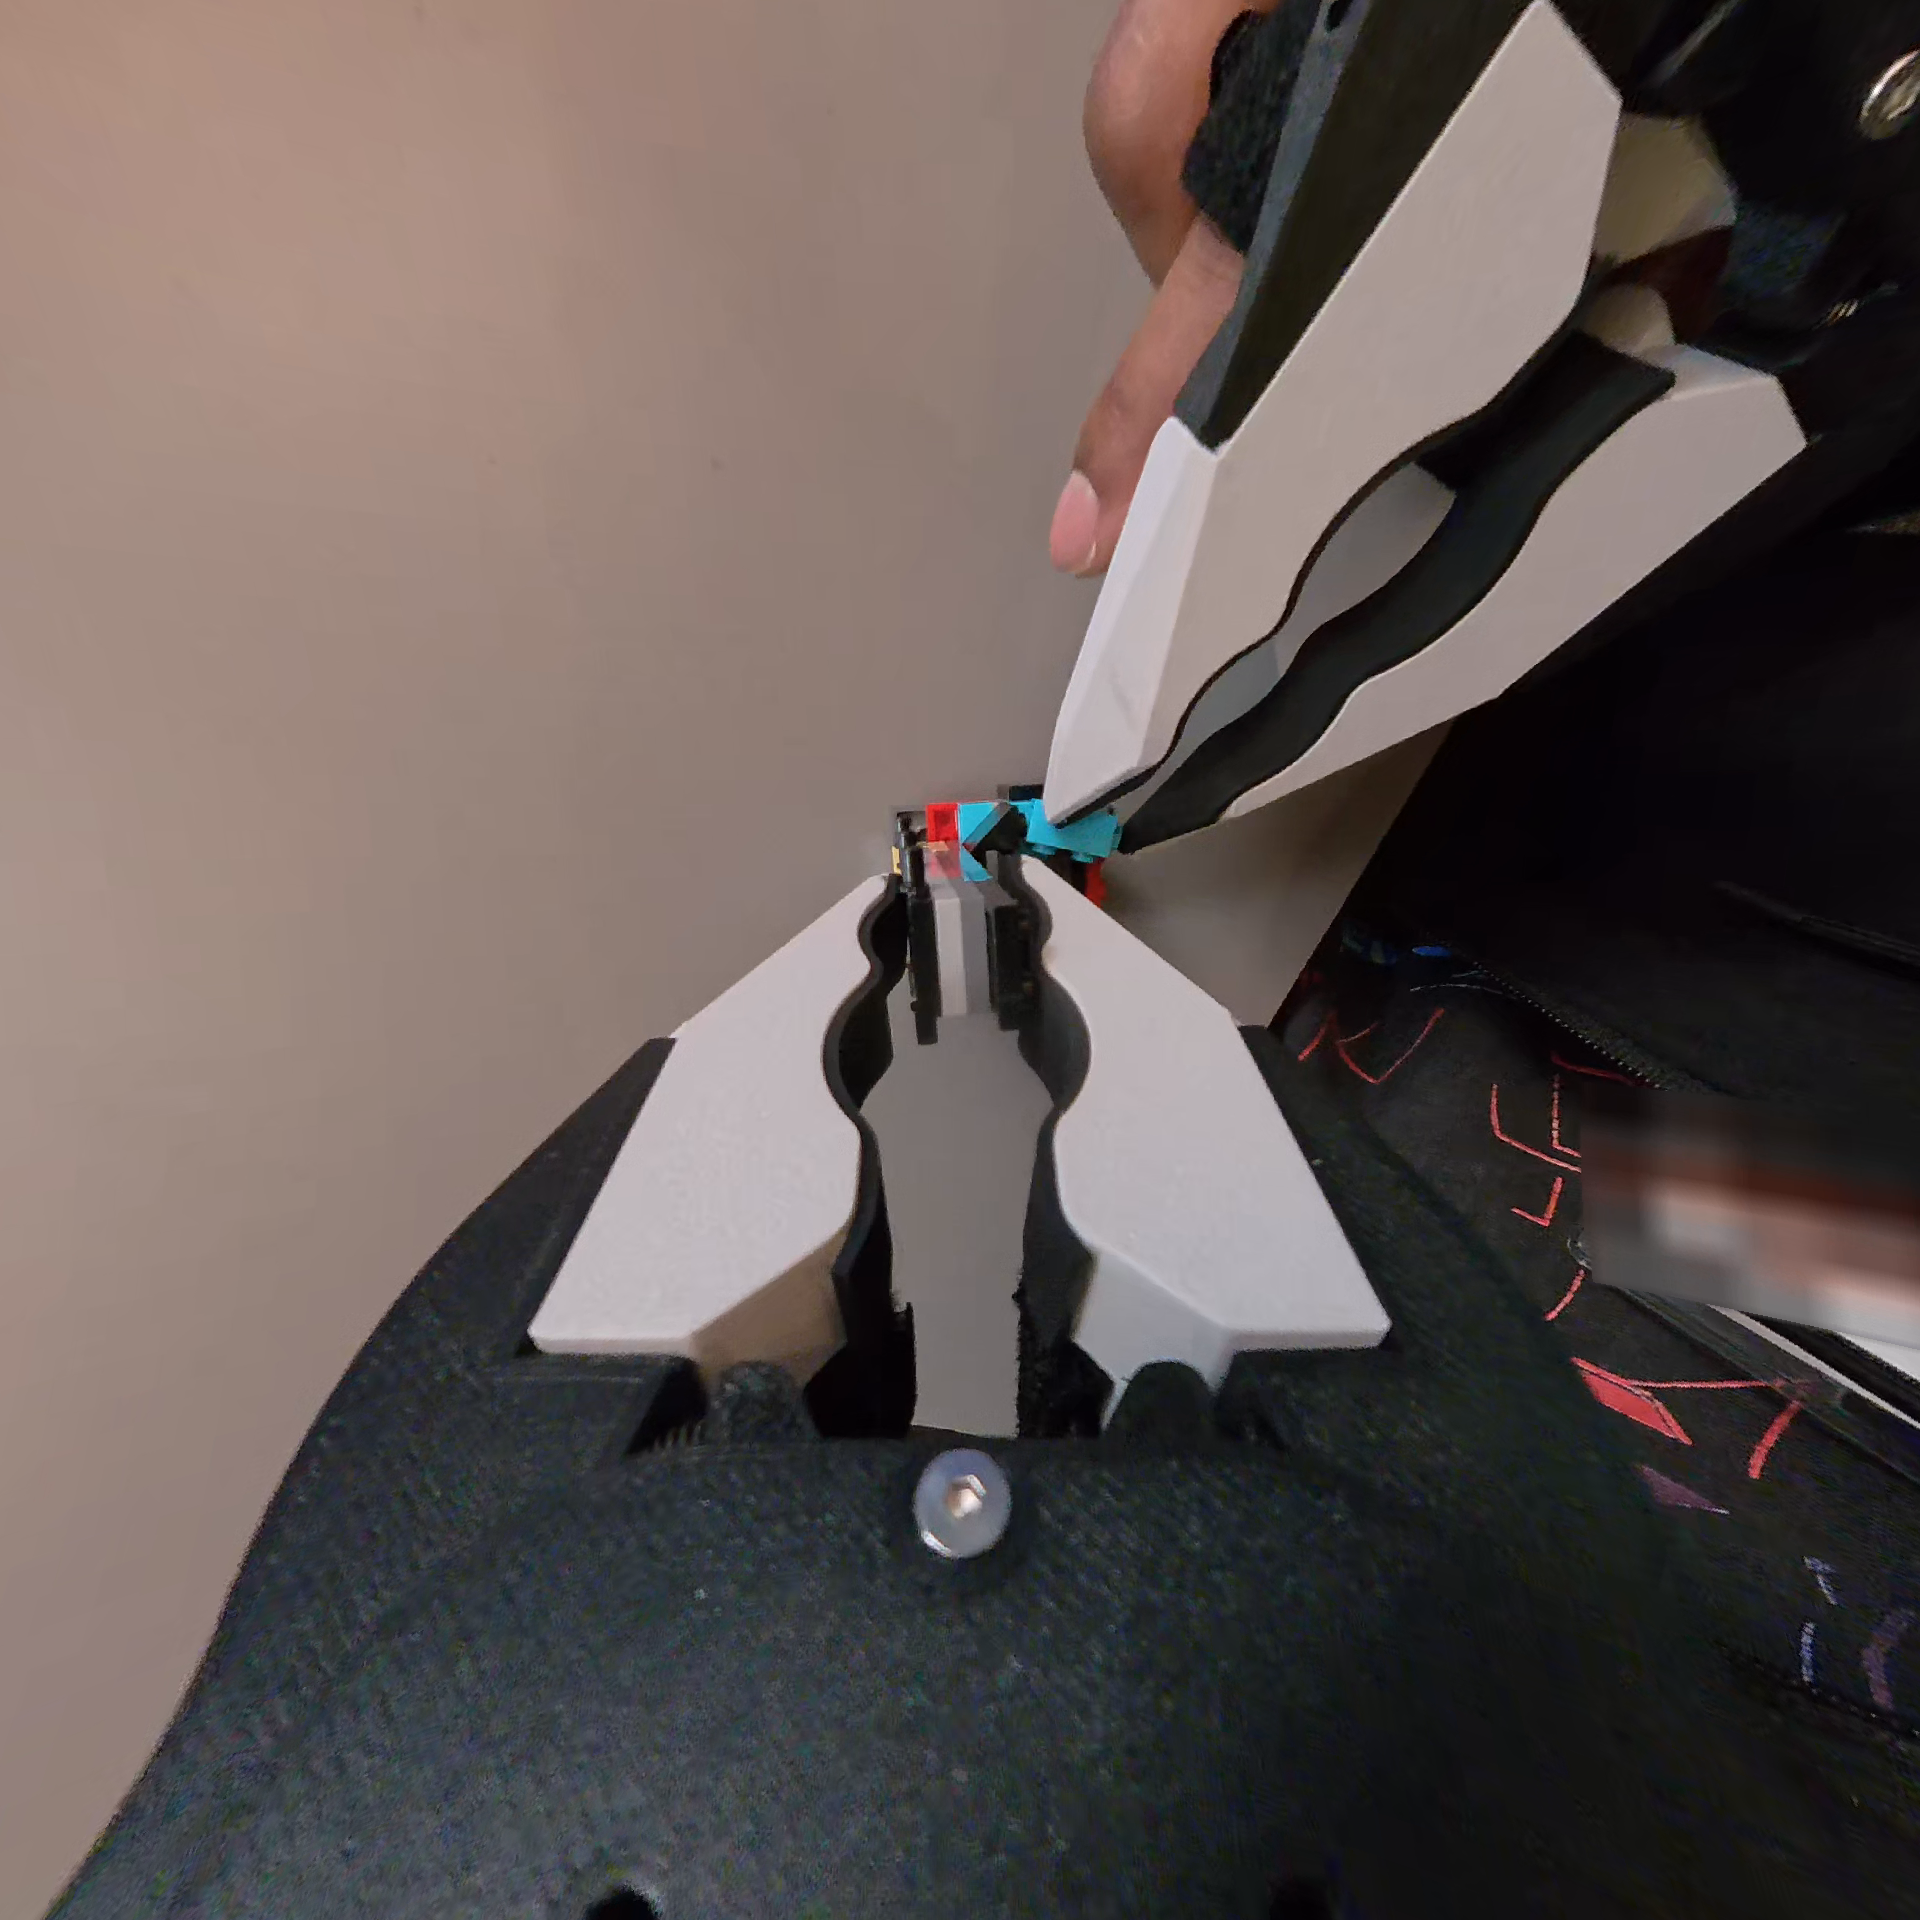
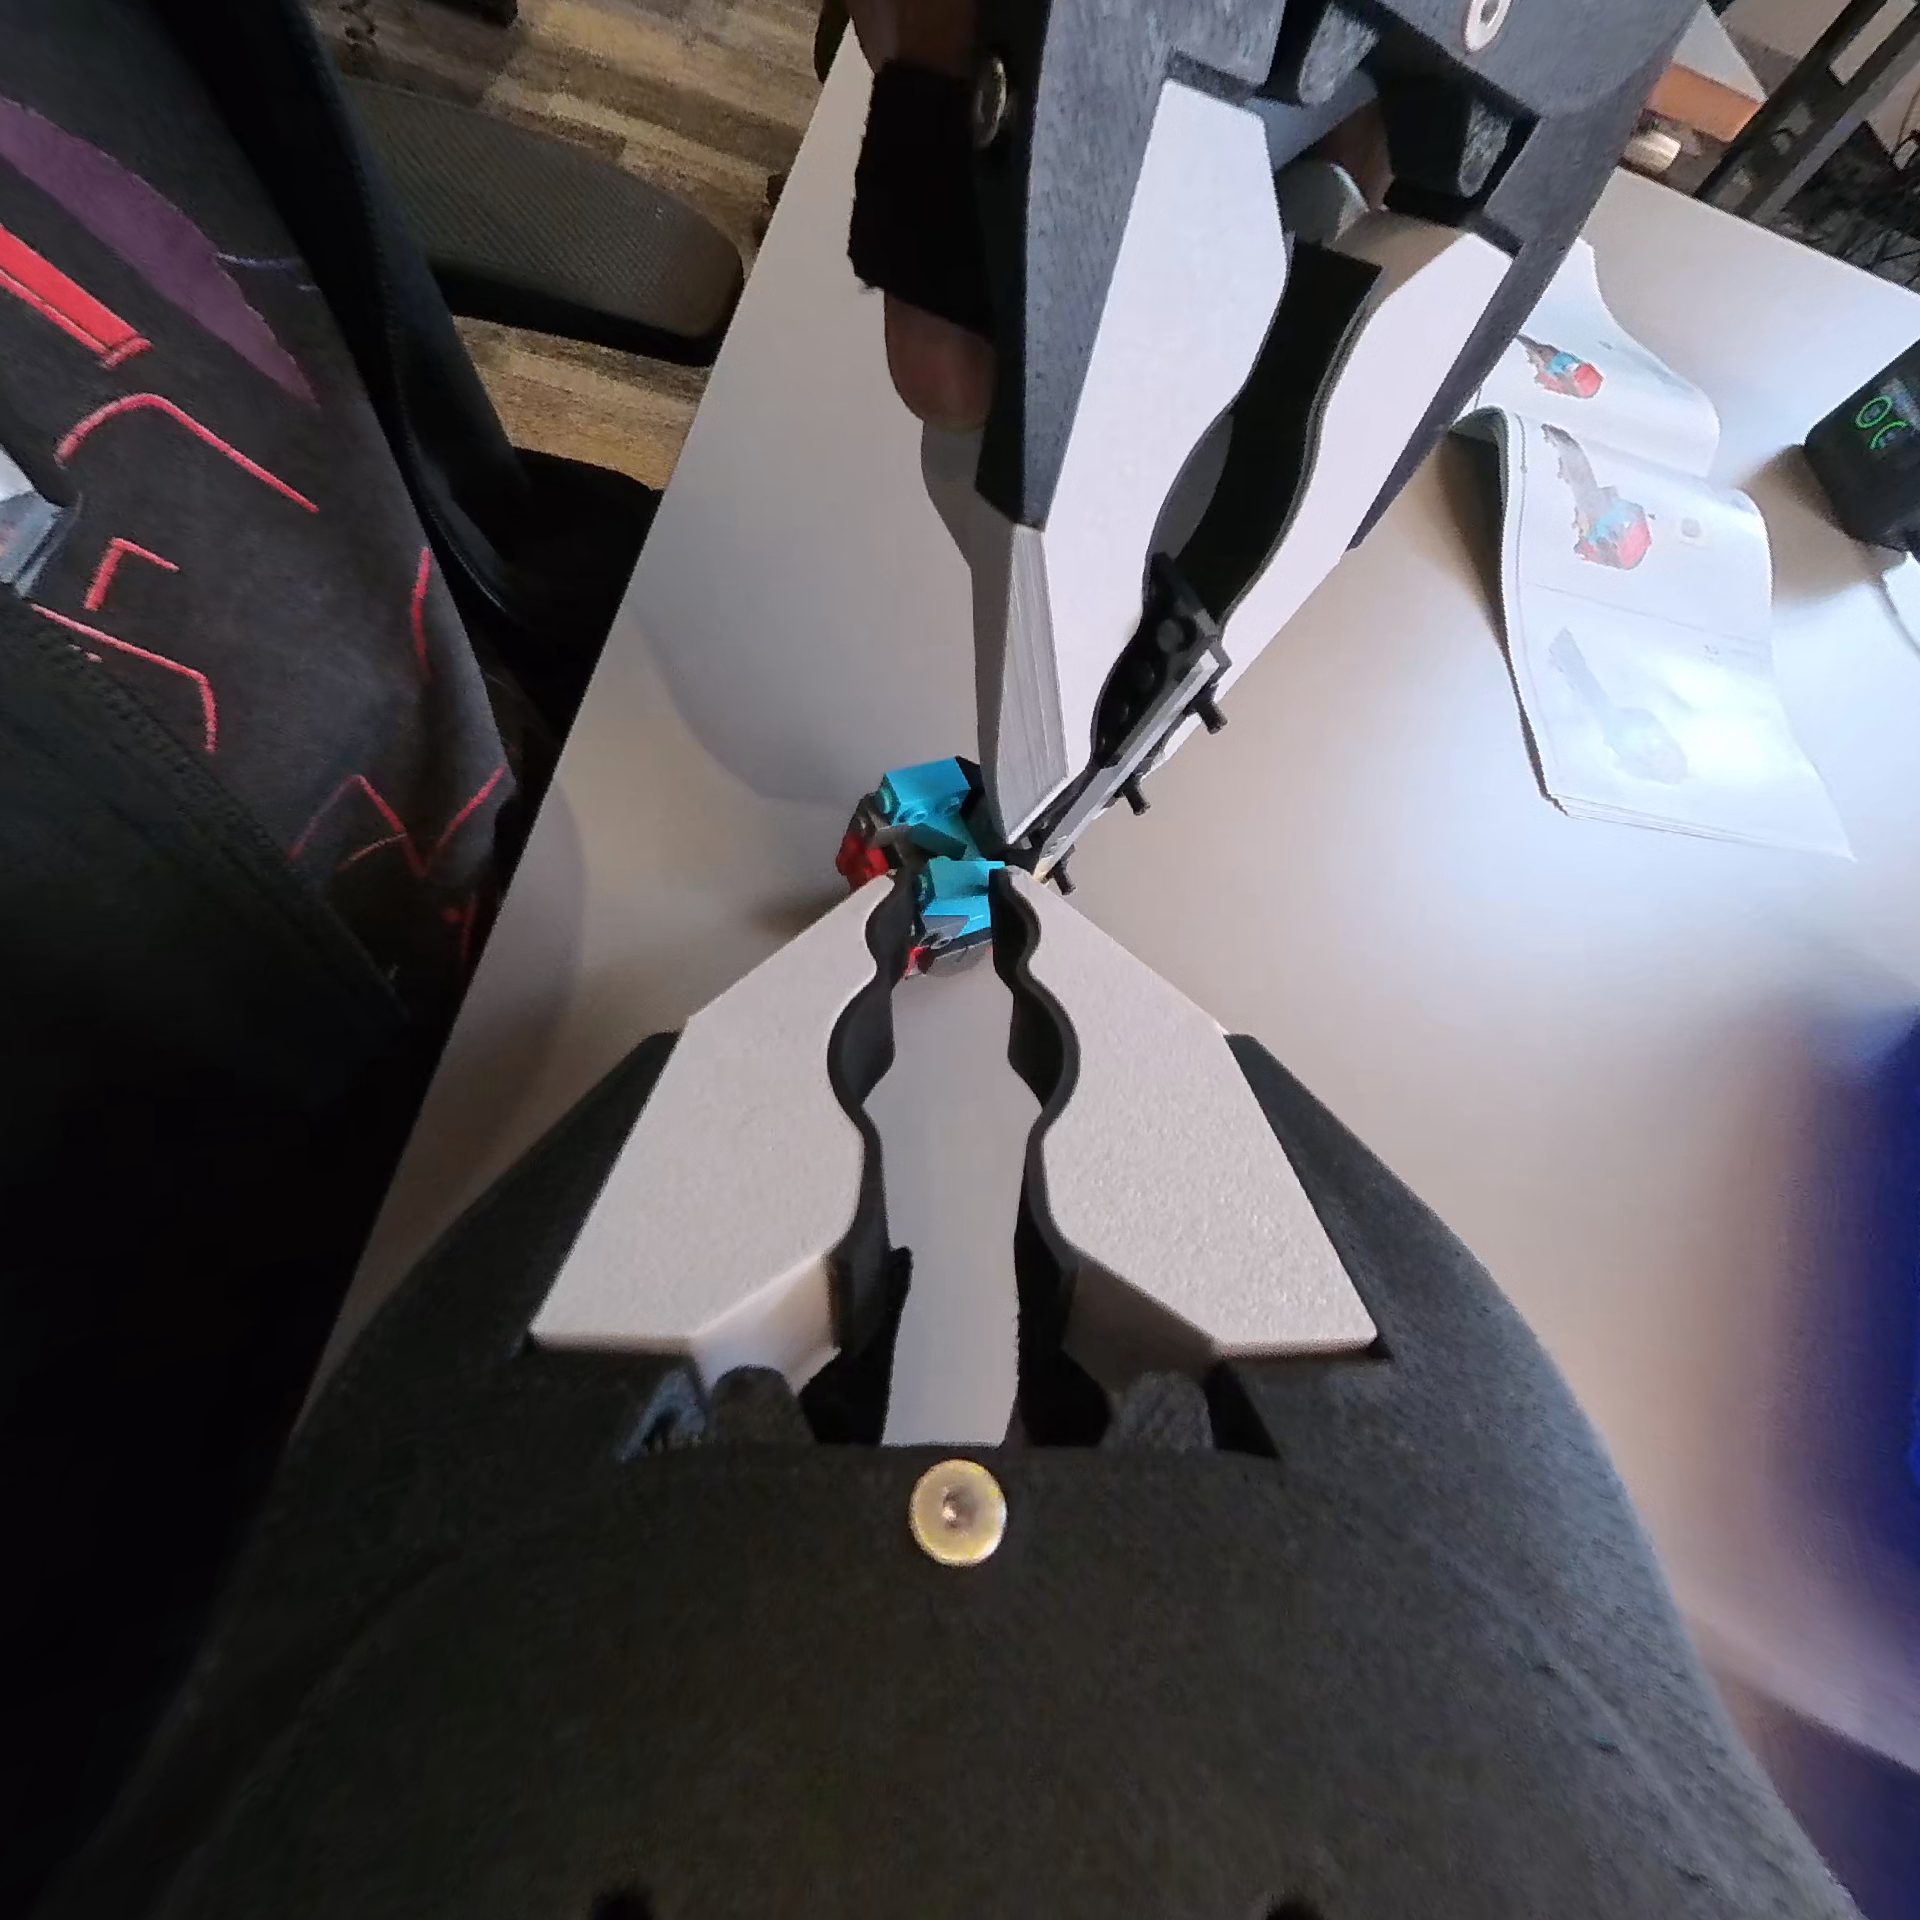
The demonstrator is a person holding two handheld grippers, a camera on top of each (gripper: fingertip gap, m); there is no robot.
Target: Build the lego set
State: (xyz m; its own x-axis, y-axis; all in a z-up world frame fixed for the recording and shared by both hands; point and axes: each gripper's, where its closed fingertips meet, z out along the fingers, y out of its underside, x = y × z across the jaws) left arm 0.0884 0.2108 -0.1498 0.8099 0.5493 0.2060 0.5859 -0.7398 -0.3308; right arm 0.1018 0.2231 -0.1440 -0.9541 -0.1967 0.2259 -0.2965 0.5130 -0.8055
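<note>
Pale table (image 2: pixel 1351 935) under us, booklet (image 2: pixel 1642 623) lying well beyond model. Left gripper (image 1: pixel 956 883) pinching grey-black chassis (image 1: pixel 956 956). Right gripper (image 2: pixel 940 894) clamped on teal block (image 2: pixel 951 914), meeting chassis nose. Model (image 2: pixel 920 821) partly built: teal, red bricks on. Block not visibly seated; more steps likely left.

Pale grey claw fingers (image 1: pixel 748 1122) lined black. Turquoise, red, black and grey lego model (image 2: pixel 930 831) on off-white bench (image 2: pixel 1403 935). Black garment (image 2: pixel 208 623) embroidered red and purple.
</note>
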